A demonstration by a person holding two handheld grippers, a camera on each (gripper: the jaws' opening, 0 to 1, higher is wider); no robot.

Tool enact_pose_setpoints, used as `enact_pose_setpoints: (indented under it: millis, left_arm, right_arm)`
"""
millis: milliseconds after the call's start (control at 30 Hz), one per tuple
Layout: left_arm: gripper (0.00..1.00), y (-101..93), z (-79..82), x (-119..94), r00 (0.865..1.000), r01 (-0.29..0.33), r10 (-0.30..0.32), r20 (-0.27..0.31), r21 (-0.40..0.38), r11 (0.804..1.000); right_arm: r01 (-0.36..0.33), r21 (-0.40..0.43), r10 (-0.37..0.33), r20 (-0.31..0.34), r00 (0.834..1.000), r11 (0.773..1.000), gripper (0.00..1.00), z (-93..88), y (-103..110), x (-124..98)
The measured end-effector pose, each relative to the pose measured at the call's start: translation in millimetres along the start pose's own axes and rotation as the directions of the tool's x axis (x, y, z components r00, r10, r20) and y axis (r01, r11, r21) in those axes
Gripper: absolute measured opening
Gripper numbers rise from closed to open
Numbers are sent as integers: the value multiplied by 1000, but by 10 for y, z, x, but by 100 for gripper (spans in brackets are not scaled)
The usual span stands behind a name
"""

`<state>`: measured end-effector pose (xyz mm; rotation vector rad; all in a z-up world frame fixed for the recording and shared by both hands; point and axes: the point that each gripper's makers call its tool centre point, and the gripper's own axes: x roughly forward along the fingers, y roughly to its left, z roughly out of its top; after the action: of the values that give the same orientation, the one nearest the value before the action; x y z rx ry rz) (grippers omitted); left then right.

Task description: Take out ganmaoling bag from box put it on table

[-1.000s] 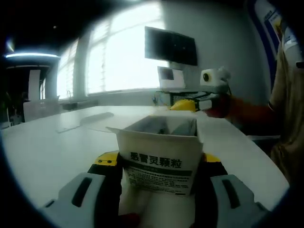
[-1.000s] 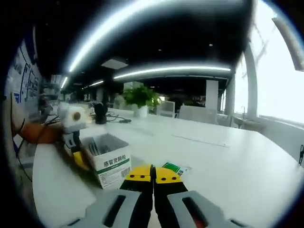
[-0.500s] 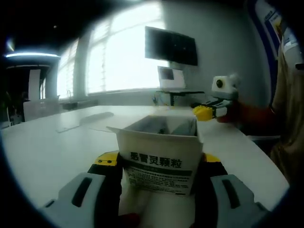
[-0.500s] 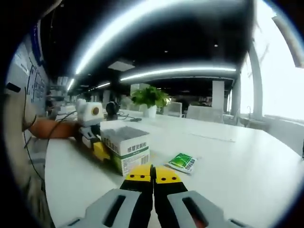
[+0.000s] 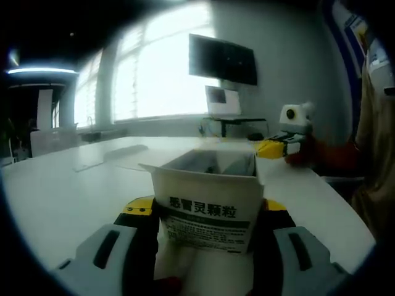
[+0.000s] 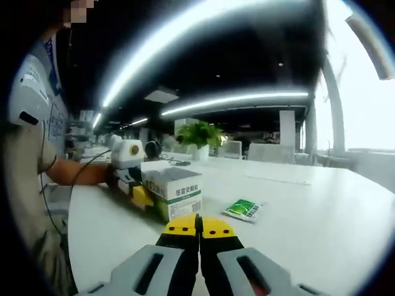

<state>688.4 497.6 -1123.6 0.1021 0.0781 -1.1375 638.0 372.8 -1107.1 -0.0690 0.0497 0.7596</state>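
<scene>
Judging from how things lie, the job looks nearly done: one green bag (image 6: 242,209) already rests flat on the desk (image 6: 321,234), a little ahead of my right jaws and off to their right side, well apart from the box (image 6: 176,191). My right gripper (image 6: 199,229) has its jaws pressed together with nothing between them, so the bag is free of me. What is left, as I read it, is little more than drawing away and letting go of the box, unless further bags are wanted.

My left gripper (image 5: 207,216) has its jaws spread around the box (image 5: 207,206), one yellow tip at each side, pinching it upright on the desk (image 5: 68,191). The box top is open, a flap standing toward my jaws, and I can see grey packets still tucked inside. Past the box, ahead and to the right of my left jaws, the right gripper (image 5: 278,147) hangs above the desk.

The bag itself is a small flat sachet, green with a pale edge and some white print I cannot read. It lies unfolded and looks light and thin.
</scene>
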Motion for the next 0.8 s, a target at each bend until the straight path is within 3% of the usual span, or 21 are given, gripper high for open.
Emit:
enact_pose_setpoints:
  millis: [800]
  left_arm:
    - [51,-1,-4,4,1000,2,-2,-2,1,1000]
  right_arm:
    - [-10,-22,9,-41,999,1000,0,-98,20,21]
